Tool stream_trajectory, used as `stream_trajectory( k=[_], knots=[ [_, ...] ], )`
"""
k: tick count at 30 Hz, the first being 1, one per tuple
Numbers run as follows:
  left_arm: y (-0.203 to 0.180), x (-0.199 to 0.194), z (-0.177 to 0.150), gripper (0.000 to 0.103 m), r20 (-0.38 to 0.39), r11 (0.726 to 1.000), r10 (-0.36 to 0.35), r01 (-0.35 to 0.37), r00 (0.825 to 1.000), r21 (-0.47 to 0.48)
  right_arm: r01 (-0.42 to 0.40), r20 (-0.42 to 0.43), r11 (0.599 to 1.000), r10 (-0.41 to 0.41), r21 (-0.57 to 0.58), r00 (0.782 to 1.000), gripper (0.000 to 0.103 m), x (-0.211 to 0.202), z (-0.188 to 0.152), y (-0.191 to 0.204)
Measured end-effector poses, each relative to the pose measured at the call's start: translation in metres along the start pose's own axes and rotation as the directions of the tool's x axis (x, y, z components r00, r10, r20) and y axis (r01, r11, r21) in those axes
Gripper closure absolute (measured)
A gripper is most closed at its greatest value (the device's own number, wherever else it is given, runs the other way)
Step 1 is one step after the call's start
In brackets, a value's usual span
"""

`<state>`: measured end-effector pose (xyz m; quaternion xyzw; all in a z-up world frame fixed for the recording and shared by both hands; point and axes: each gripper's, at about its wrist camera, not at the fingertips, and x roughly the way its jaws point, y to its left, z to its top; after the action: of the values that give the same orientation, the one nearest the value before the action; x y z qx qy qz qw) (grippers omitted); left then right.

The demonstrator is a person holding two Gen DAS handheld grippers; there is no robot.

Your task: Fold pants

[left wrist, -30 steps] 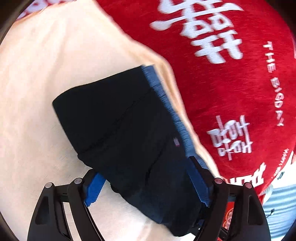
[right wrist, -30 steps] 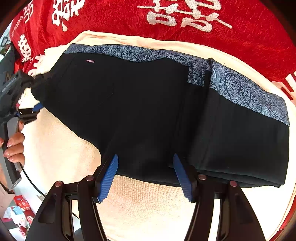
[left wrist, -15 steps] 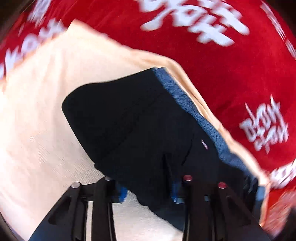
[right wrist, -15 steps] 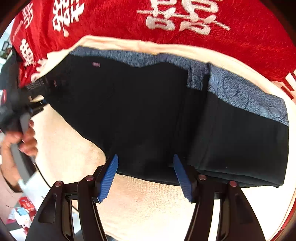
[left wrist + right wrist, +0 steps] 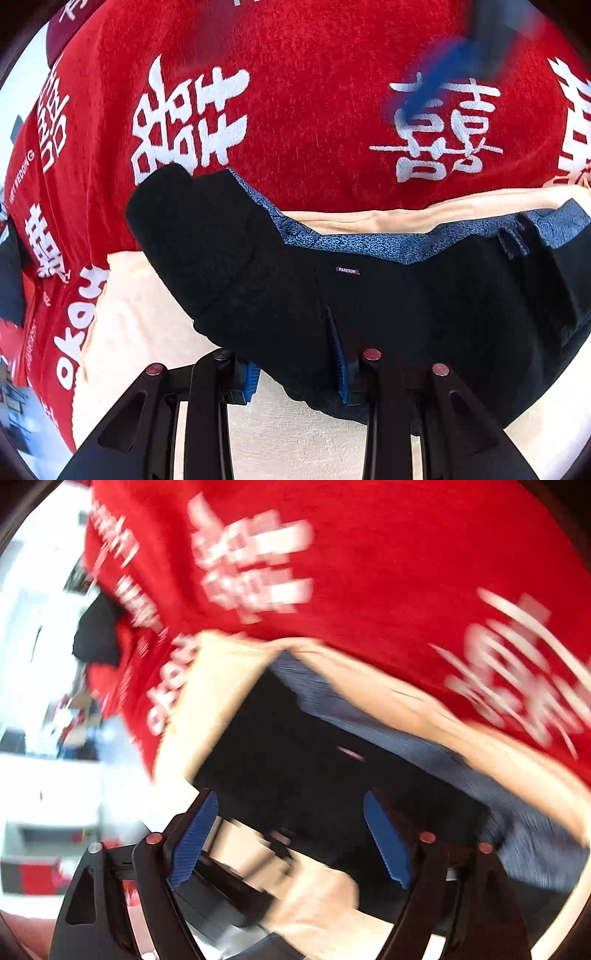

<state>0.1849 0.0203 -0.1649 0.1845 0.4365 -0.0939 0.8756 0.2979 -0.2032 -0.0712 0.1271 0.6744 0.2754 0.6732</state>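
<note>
Pants (image 5: 369,295): dark fabric with a blue patterned waistband (image 5: 351,243), seen across the centre and right of the left wrist view, lying on a cream cloth (image 5: 122,332); one dark end is raised at centre left of the frame, over the red cloth.
Red cloth (image 5: 314,92): printed with white characters, filling the upper part of both views, under the cream cloth.
Left tongs (image 5: 295,369): at lower centre of the left wrist view, closed to a narrow gap on a bunched fold of the pants, with dark fabric pinched between the blue pads (image 5: 338,354).
Right tongs (image 5: 291,838): at lower centre of the blurred right wrist view, spread wide, the jaws having just been opening; nothing is pressed by the pads (image 5: 388,842), and the pants are seen beyond them, not between them.
Same tongs in the other view: a blurred blue pad at the upper right of the left wrist frame, well clear of the pants.
Hand (image 5: 317,904): a blurred hand and a dark handle are seen at lower centre of the right wrist view.
Done so far: the pants appear already doubled into a shorter, layered block.
Left to do: it is judged that the gripped end is to be carried over the rest, laid down and flattened.
</note>
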Motion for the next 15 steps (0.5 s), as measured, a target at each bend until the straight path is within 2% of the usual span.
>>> stream_trajectory(
  k=[2,4,7,10,11,12,13,14,15],
  knots=[
    [-0.002,-0.003,0.003,0.069,-0.001,1.000,0.008,-0.008,1.000,0.004,-0.003,-0.083,0.998,-0.002,-0.063,0.997,0.017,0.021,0.023,0.025],
    [-0.001,-0.004,0.001,0.069,0.003,1.000,0.015,-0.015,1.000,0.010,0.023,-0.160,0.993,-0.041,-0.118,0.986,0.017,0.045,0.038,0.046],
    [-0.004,-0.008,0.001,0.069,0.016,0.999,0.024,-0.024,1.000,0.030,0.050,-0.262,0.990,-0.082,-0.128,0.961,0.016,0.083,0.050,0.061],
    [-0.009,-0.011,0.000,0.069,0.026,0.998,0.035,-0.036,0.999,0.050,0.082,-0.329,0.987,-0.124,-0.137,0.936,0.016,0.110,0.051,0.063],
    [-0.010,-0.011,0.000,0.069,0.025,0.998,0.037,-0.039,0.999,0.053,0.111,-0.344,0.982,-0.159,-0.155,0.925,0.022,0.118,0.051,0.062],
    [-0.010,-0.012,0.001,0.069,0.017,0.998,0.036,-0.036,0.999,0.049,0.130,-0.348,0.978,-0.181,-0.166,0.920,0.036,0.122,0.055,0.062],
    [-0.010,-0.011,0.002,0.069,-0.003,0.999,0.025,-0.025,1.000,0.038,0.161,-0.341,0.970,-0.216,-0.181,0.915,0.070,0.123,0.053,0.059],
    [-0.010,-0.012,0.003,0.069,-0.005,0.999,0.016,-0.016,1.000,0.031,0.182,-0.321,0.965,-0.236,-0.189,0.917,0.083,0.119,0.051,0.055],
    [-0.012,-0.017,0.005,0.069,0.007,0.999,0.009,-0.010,1.000,0.036,0.173,-0.301,0.968,-0.222,-0.179,0.928,0.084,0.112,0.049,0.052]
  ],
)
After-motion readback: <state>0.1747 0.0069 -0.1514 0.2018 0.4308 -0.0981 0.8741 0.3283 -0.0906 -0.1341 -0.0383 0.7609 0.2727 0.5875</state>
